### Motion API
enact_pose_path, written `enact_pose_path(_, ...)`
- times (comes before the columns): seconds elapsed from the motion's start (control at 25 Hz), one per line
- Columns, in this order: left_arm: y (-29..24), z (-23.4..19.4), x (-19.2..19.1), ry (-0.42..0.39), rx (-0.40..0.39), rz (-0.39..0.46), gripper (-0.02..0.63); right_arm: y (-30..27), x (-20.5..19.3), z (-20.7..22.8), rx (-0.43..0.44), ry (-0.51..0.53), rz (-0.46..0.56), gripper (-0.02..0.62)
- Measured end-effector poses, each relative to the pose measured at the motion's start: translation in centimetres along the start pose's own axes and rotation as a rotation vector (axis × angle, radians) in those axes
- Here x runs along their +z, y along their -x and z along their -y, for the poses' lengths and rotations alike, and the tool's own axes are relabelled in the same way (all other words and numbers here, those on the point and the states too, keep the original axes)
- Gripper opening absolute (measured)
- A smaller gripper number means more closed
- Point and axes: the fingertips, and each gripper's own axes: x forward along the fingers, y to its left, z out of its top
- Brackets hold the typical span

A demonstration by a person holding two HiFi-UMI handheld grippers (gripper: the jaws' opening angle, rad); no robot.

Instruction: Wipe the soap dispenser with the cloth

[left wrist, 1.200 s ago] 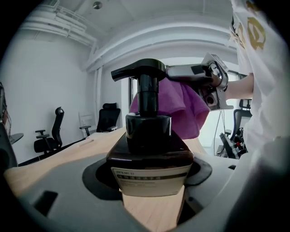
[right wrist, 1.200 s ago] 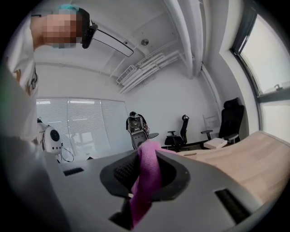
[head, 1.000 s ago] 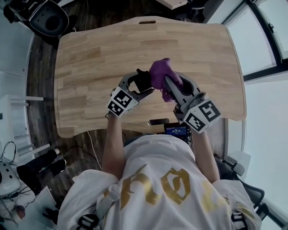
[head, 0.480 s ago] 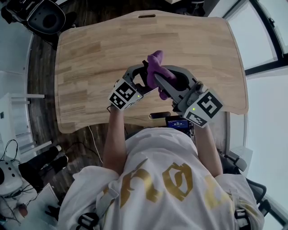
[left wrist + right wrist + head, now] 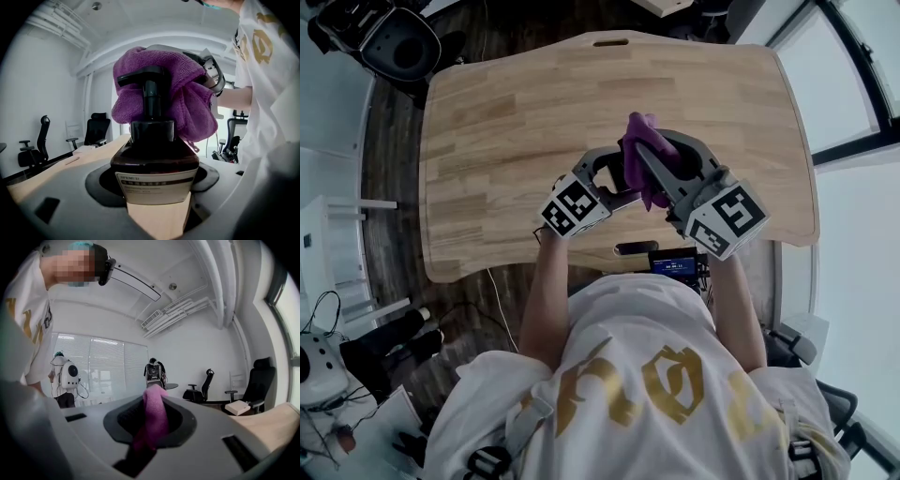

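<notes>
**2 claws hold a soap dispenser and a purple cloth together above a wooden bench**

A person stands at the near edge of a pale wooden bench (image 5: 506,122), with 1 hand-held claw in each hand. The left claw (image 5: 157,185) is clamped on the lower body of the soap dispenser (image 5: 154,154), a dark amber bottle with a pale label and a black pump head (image 5: 143,75). The bottle stands upright between the jaws and seems to be lifted off the bench, over its near middle part. The right claw (image 5: 151,404) is closed on a fold of the purple cloth (image 5: 187,98). The rest of the cloth is bunched behind the pump head and neck, and touches them.

The wipe appears to be under way at the top of the bottle. To do it well, the left claw should keep a firm, level hold, since glass or slick plastic can twist under sideways rubbing. The right claw should sweep the cloth around the pump and neck with light side pressure. Pushing down could work the pump and squirt soap into the cloth. The shoulders and label look untouched by the cloth, so the sweep should carry on downward. Turning the bottle would bring each side round to the cloth. The bunch is loose, so short strokes are safer than long pulls.
</notes>
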Motion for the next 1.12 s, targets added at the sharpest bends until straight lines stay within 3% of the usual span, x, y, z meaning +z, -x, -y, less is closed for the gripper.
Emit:
enact_pose_path(0.48,-0.1,1.0,0.0,-0.034,-0.035,-0.041,0.356,-1.1,-0.8,1.5,-0.025,0.035,-0.076,0.051)
enact_pose_path(0.68,0.0,1.5,0.5,-0.016,-0.056,-0.006,0.356,-0.8,-1.7,3.2,-0.065,-0.069,-0.048,0.051)
enact_pose_path(0.84,0.0,1.5,1.5,0.01,-0.068,0.041,0.356,-0.6,-3.5,4.5,-0.116,-0.134,-0.091,0.051)
enact_pose_path(1.12,0.0,1.4,1.0,0.023,-0.069,0.035,0.356,-0.5,-4.9,3.2,-0.068,-0.187,-0.11,0.051)
